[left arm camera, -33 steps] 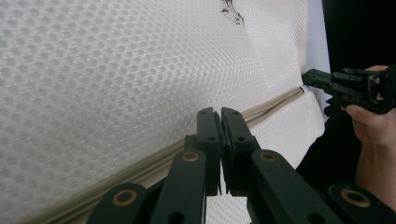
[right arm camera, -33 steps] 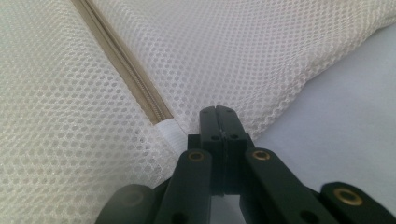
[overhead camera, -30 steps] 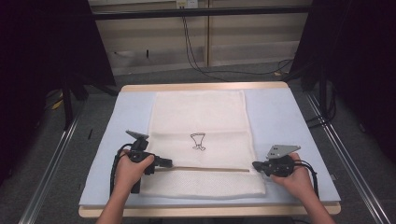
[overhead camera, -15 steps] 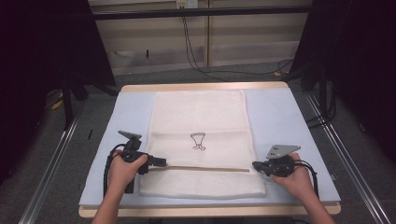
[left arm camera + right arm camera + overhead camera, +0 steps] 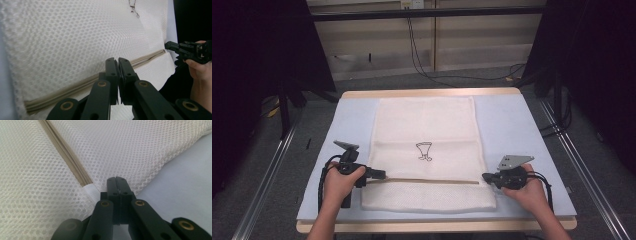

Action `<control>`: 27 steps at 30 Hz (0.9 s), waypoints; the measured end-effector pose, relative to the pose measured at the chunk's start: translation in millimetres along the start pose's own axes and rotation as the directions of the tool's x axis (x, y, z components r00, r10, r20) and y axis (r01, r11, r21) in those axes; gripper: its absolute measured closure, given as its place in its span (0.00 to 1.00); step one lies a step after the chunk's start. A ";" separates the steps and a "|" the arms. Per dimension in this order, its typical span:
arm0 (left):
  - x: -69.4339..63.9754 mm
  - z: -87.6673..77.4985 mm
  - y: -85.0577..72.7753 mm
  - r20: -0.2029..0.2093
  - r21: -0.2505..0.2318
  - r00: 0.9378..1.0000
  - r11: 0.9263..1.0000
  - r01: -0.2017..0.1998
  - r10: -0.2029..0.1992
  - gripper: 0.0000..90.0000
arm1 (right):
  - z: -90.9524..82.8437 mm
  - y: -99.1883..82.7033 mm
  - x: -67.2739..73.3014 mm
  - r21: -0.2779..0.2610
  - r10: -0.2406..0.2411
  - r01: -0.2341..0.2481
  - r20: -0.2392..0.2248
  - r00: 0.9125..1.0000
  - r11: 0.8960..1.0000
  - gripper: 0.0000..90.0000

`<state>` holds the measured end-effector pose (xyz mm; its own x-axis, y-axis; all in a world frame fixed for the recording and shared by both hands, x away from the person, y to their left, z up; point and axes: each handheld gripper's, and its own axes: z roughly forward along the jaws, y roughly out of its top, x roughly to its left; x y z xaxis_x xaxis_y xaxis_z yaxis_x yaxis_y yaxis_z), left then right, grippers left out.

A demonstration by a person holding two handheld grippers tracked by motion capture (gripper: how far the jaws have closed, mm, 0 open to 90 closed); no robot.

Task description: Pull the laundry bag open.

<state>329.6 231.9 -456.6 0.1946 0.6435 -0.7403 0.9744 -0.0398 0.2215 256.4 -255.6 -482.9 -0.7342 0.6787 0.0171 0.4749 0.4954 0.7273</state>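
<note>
A white mesh bag (image 5: 424, 125) with a small black drawing (image 5: 424, 151) lies flat on the pale blue mat (image 5: 512, 125). A beige zipper (image 5: 432, 180) runs across it near the front. My left gripper (image 5: 382, 175) is at the zipper's left part, jaws shut right on the zipper line (image 5: 62, 93). Its tips (image 5: 118, 59) hide what they pinch, seemingly the pull. My right gripper (image 5: 485, 177) is at the zipper's right end, shut on the mesh (image 5: 125, 145) beside the white end tab (image 5: 90, 189), tips (image 5: 116, 178) low on the fabric. The left gripper view also shows the right gripper (image 5: 167, 45).
The table's wooden front edge (image 5: 437, 226) runs just below both hands. Bare mat lies left (image 5: 347, 120) and right of the bag. Cables (image 5: 432, 60) hang over the grey floor behind the table, and metal rails (image 5: 267, 180) flank it.
My left hand has slid a little to the left along the zipper line, jaws still shut. The right hand and the bag's right end have stayed put.
</note>
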 end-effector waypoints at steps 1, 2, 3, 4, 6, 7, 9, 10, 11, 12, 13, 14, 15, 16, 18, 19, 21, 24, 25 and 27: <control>1.8 -1.7 -0.4 0.000 0.002 1.000 1.000 0.002 -0.002 0.97 | 0.0 0.0 -0.1 0.001 0.000 0.000 -0.001 1.000 1.000 1.00; 2.8 -2.8 -1.0 0.001 -0.007 1.000 1.000 0.004 -0.004 0.97 | -0.2 0.0 0.0 0.001 0.002 -0.002 0.000 1.000 1.000 1.00; 5.1 -5.7 -1.4 -0.002 -0.006 1.000 1.000 0.004 -0.004 0.97 | 0.0 0.0 -0.1 0.000 0.000 0.000 -0.001 1.000 1.000 1.00; 5.7 -6.5 -1.8 -0.003 -0.014 1.000 1.000 0.006 -0.006 0.97 | 0.0 0.0 0.0 0.000 0.001 -0.001 0.000 1.000 1.000 1.00; 6.9 -8.2 -2.3 0.011 -0.008 1.000 1.000 -0.005 0.005 0.97 | 0.0 0.0 0.0 0.000 0.000 0.000 0.000 1.000 1.000 1.00; 6.5 -8.5 -2.5 0.015 -0.004 1.000 1.000 -0.009 0.010 0.97 | -0.1 0.1 0.1 0.002 0.001 -0.001 0.002 1.000 1.000 1.00; 5.3 -8.4 -2.6 0.010 -0.009 1.000 1.000 -0.014 0.014 0.97 | -0.1 0.2 0.3 0.003 0.000 0.000 0.001 1.000 1.000 1.00; 5.2 -8.4 -2.4 0.011 -0.010 1.000 1.000 -0.016 0.016 0.97 | -0.1 0.2 0.3 0.003 0.000 0.000 0.001 1.000 1.000 1.00; 4.9 -8.6 -2.2 0.012 -0.009 1.000 1.000 -0.017 0.017 0.97 | 0.0 0.2 0.1 0.002 -0.001 0.001 0.002 1.000 1.000 1.00; 4.8 -8.6 -2.2 0.011 -0.010 1.000 1.000 -0.017 0.017 0.97 | 0.0 0.2 0.2 0.002 -0.001 0.001 0.001 1.000 1.000 1.00; 4.9 -8.5 -2.3 0.012 -0.011 1.000 1.000 -0.017 0.017 0.97 | 0.0 0.2 0.3 0.002 0.000 0.000 0.000 1.000 1.000 1.00; 5.1 -8.5 -2.4 0.013 -0.011 1.000 1.000 -0.016 0.016 0.97 | 0.0 0.2 0.2 0.002 -0.001 0.001 0.002 1.000 1.000 1.00; 5.5 -8.4 -2.4 0.016 -0.009 1.000 1.000 -0.016 0.016 0.97 | 0.0 0.2 0.2 0.002 0.000 0.000 0.002 1.000 1.000 1.00; 5.7 -8.4 -2.4 0.018 -0.009 1.000 1.000 -0.016 0.016 0.97 | 0.0 0.2 0.1 0.002 0.000 0.000 0.002 1.000 1.000 1.00; 5.8 -8.3 -2.5 0.017 -0.008 1.000 1.000 -0.015 0.016 0.97 | 0.0 0.2 0.0 0.002 0.000 0.000 0.001 1.000 1.000 1.00; 5.8 -8.3 -2.4 0.018 -0.009 1.000 1.000 -0.016 0.016 0.97 | 0.0 0.2 0.1 0.002 0.000 0.000 0.002 1.000 1.000 1.00; 5.8 -8.5 -2.4 0.018 -0.008 1.000 1.000 -0.015 0.015 0.97 | 0.0 0.2 0.1 0.002 0.000 0.000 0.002 1.000 1.000 1.00; 5.6 -8.3 -2.6 0.015 -0.009 1.000 1.000 -0.013 0.013 0.97 | 0.0 0.2 0.3 0.002 -0.001 0.001 0.002 1.000 1.000 1.00; 5.7 -8.3 -2.7 0.015 -0.009 1.000 1.000 -0.016 0.016 0.97 | 0.0 0.2 0.4 0.002 0.000 0.000 0.002 1.000 1.000 1.00; 5.4 -8.3 -3.0 0.008 -0.011 1.000 1.000 -0.014 0.014 0.97 | -0.2 0.2 0.5 0.004 0.001 -0.001 0.001 1.000 1.000 1.00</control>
<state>326.9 241.8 -455.9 0.2090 0.6364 -0.7425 0.9703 -0.0402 0.2386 256.0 -255.2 -482.6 -0.7334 0.6796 0.0173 0.4776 0.4969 0.7246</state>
